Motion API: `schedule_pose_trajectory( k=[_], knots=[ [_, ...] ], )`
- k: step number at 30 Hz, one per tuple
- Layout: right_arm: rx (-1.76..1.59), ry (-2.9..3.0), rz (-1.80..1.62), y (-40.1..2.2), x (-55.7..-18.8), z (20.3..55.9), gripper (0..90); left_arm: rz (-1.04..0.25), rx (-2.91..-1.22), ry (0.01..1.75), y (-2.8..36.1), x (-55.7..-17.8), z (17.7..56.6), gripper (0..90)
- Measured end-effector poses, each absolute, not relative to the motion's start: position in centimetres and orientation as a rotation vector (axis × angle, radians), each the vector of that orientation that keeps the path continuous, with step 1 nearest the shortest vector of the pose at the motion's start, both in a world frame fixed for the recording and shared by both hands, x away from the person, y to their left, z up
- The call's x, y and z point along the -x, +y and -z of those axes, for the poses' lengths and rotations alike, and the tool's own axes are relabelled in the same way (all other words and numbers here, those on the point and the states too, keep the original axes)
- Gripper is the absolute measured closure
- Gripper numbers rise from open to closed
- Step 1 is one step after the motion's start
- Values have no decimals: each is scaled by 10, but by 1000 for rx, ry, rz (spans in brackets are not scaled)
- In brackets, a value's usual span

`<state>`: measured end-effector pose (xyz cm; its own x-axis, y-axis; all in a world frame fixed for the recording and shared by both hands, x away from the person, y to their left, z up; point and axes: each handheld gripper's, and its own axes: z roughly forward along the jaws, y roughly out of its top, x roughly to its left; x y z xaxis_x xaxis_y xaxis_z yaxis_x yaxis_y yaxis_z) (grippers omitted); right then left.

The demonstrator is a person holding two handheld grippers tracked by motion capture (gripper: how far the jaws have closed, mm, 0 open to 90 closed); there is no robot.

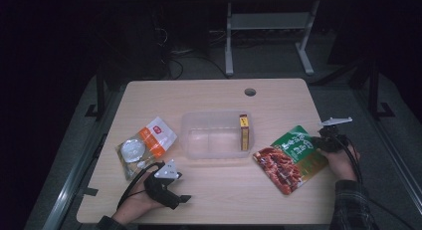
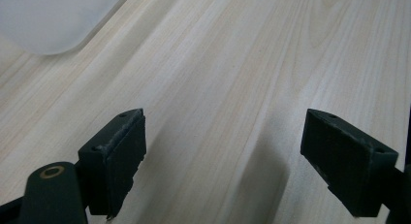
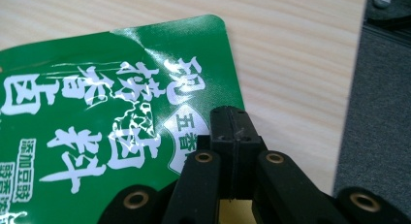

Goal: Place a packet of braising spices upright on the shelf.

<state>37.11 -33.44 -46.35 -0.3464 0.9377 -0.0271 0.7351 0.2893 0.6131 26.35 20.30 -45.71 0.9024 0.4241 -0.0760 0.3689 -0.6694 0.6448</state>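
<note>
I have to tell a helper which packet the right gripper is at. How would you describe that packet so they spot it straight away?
Start at the clear plastic tub in the middle of the wooden table. Just right of it, near the table's right edge, lies a flat green pouch with the right gripper shut at its edge. It alone is green with white lettering and a red meat picture; the other packet, left of the tub, is orange and white.
</note>
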Motion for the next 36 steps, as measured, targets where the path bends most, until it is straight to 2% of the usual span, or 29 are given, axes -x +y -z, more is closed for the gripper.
schedule_pose_trajectory(
  k=[14, 36],
  knots=[
    [-1397, 2292, -674, -307, -351, 459, 900, -109, -2374, 563, 203, -264, 457, 159],
    [-1283, 2424, -727, -293, -302, 457, 900, -75, -2331, 584, 202, -267, 459, 159]
  ],
)
